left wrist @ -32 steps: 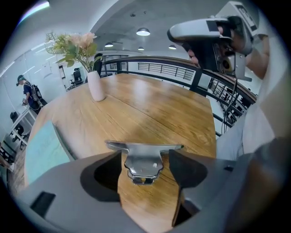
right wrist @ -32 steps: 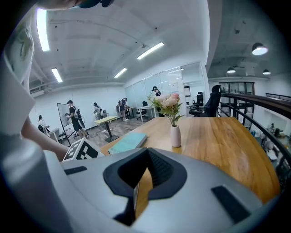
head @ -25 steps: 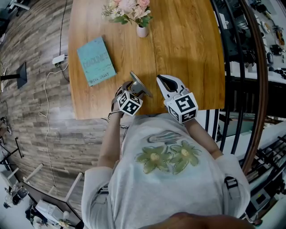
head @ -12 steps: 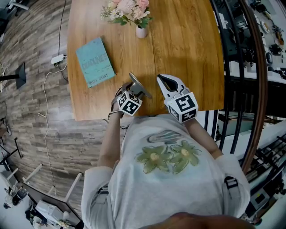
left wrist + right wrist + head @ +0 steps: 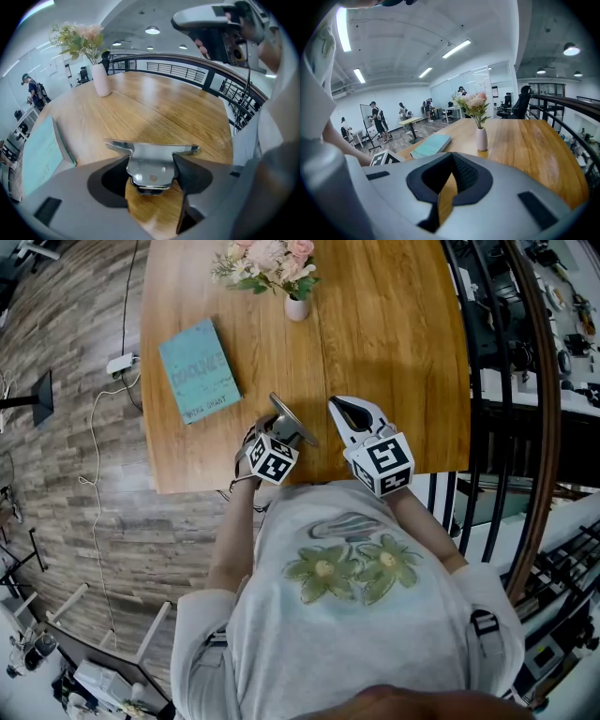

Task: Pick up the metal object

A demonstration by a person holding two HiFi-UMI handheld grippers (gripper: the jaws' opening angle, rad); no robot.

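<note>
Wood fills the head view, Sam: a long table [image 5: 394,324], a teal book [image 5: 195,369] and a vase of flowers [image 5: 297,304] far up it, and both claws down at the near edge. Where's our metal object [image 5: 293,418]?

Right at the tip of the left gripper [image 5: 278,430], Jo, standing up out of it as a tilted grey plate. The right gripper [image 5: 339,410] sits just beside it, to the right, and touches nothing.

Over to the left gripper view. What a look at it!

Dead centre. Its narrow body stands between the two dark pads [image 5: 187,172], and its wide top flange runs crosswise, from one jaw over to the other. Those jaws have just been closing, and both pads now look to be against the body's edges. I call that a pinch, wide as it is.

On the table or off it?

Can't tell, Jo. The lower end hangs close over the wood, but contact isn't clear from here.

Right gripper view?

Jaws drawn almost together, a sliver of table showing through, nothing in them. Book and vase lie ahead.

So the next move?

My read: it belongs to the left claw alone. The piece lies inside its grasp, so the way is straight up, flange kept level across the jaws.
</note>
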